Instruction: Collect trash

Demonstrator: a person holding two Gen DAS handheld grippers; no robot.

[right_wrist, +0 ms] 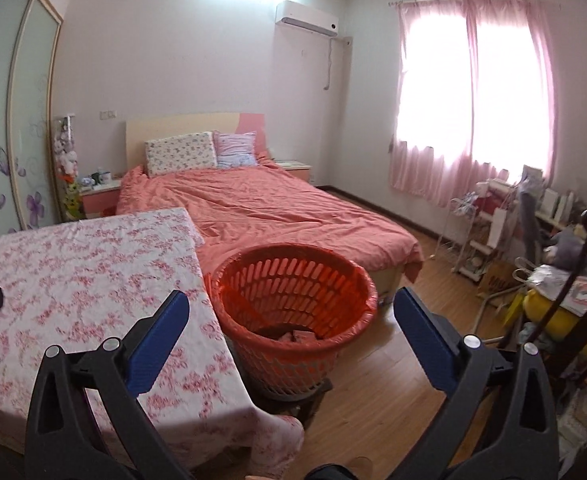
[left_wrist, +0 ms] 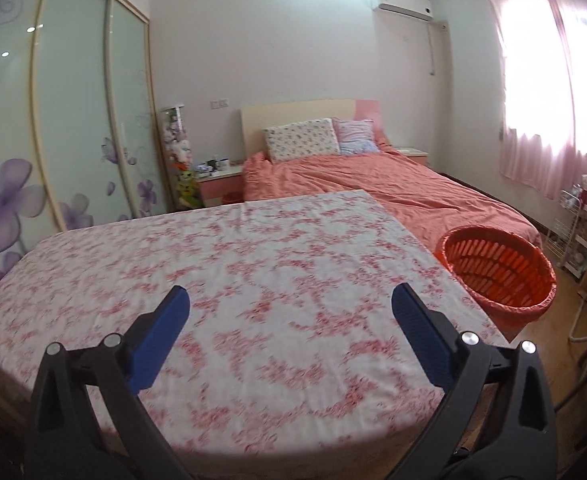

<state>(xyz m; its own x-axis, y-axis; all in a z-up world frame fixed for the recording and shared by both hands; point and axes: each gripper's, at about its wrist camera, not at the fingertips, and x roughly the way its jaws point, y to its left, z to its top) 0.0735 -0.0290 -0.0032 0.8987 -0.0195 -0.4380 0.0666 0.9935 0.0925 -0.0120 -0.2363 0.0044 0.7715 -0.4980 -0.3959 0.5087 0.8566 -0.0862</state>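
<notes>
An orange slotted basket lined with an orange bag stands on a low stool beside the table's right edge. A few pinkish pieces lie at its bottom. My right gripper is open just in front of and above the basket, with nothing between its blue pads. My left gripper is open over the table, which wears a white cloth with red flowers, and it holds nothing. In the left wrist view the basket stands to the right, past the table's edge.
A bed with a salmon cover stands beyond the table and basket. A wardrobe with glass sliding doors fills the left wall. Cluttered shelves and a chair crowd the right under the curtained window. Wooden floor shows to the basket's right.
</notes>
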